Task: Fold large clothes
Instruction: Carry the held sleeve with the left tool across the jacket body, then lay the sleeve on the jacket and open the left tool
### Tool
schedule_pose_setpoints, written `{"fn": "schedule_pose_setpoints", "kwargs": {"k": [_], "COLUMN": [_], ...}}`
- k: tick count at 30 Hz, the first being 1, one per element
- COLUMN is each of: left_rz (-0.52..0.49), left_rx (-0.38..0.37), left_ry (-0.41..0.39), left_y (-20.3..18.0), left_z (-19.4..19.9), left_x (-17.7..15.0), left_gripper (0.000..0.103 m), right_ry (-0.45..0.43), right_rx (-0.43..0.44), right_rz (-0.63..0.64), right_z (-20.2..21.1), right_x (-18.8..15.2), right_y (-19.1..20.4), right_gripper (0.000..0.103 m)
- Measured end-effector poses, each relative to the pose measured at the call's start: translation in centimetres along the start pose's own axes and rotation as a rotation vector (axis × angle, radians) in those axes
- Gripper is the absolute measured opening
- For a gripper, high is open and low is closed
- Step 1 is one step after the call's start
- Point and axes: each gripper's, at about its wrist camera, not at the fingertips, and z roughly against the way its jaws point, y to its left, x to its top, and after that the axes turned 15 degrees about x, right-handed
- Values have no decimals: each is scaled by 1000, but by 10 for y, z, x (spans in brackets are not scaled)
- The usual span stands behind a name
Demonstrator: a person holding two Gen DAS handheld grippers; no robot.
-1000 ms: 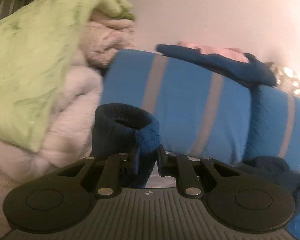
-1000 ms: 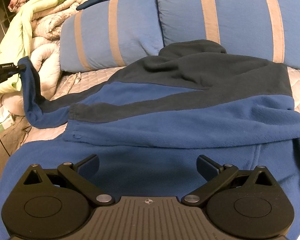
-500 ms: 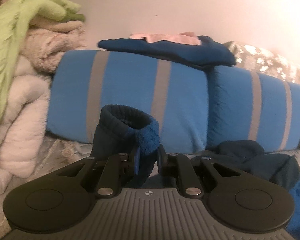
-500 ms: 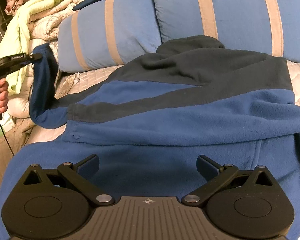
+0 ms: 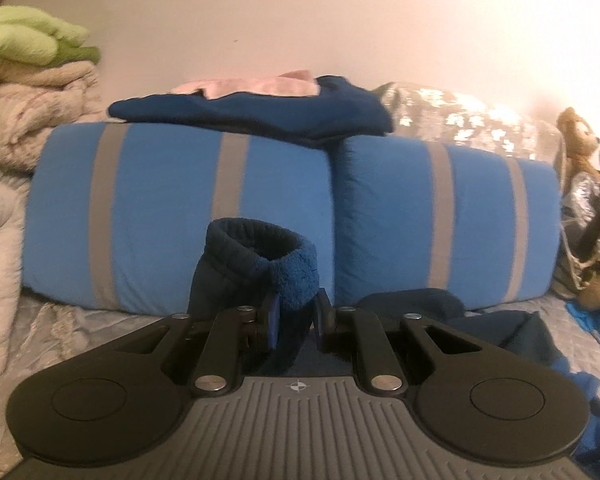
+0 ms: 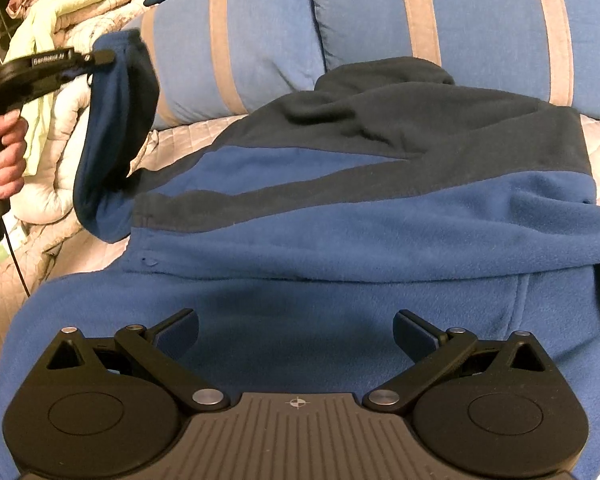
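A plain pale wall point(image 5: 340, 20) rises behind the bed, lit warmer and brighter toward the right. Two blue pillows with grey stripes point(image 5: 180, 212) lean side by side against it on a quilted light bedspread point(image 5: 60, 328). A folded dark-blue garment and a pink cloth point(image 5: 252, 86) lie on top of the pillows. To the left, cream blankets point(image 5: 32, 120) are heaped under a green one point(image 5: 24, 36). At the right stands a sequinned cushion point(image 5: 460, 116) and a brown soft toy point(image 5: 580, 148).
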Motion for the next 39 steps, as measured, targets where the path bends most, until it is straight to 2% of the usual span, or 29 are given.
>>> {"fn": "schedule_pose_setpoints", "kwargs": {"k": [11, 20, 23, 24, 25, 26, 27, 28, 29, 32, 35, 39], "left_rz": [-80, -218, -288, -308, -319, -315, -308, -307, -313, -365, -387, -360], "left_rx": [-97, -190, -209, -221, -245, -280, -313, -331, -344, -362, -317, -307], "left_ry": [-21, -14, -60, -73, -78, -84, -87, -84, -81, -38, 15, 105], "left_y": [-45, -93, -113, -119, -125, -127, -129, -132, -134, -136, -126, -96], "left_z": [5, -1, 2, 3, 3, 4, 6, 7, 10, 16, 30, 52], "left_x": [3, -14, -24, -28, -31, -34, -35, -37, -38, -43, -55, -78], "left_gripper": [17, 17, 21, 23, 34, 52, 62, 79, 83, 83, 83, 83], "right_ry": [-15, -24, -25, -25, -24, -24, -25, -26, -28, -34, -41, -43], "right_rx": [-10, 1, 7, 8, 9, 10, 11, 11, 13, 23, 38, 49], "right_rz": [-4, -15, -24, -26, -29, -30, -32, -34, -37, -45, -48, -50], "right_z": [0, 2, 2, 2, 2, 2, 2, 2, 3, 4, 6, 6], "right_x": [-2, -2, -1, -1, -1, -1, -1, -2, -2, -2, -3, -3], "right_y": [0, -3, -4, -5, -5, -5, -5, -4, -5, -5, -5, -6], "right_gripper": [103, 103, 103, 103, 103, 103, 103, 103, 103, 103, 103, 103]}}
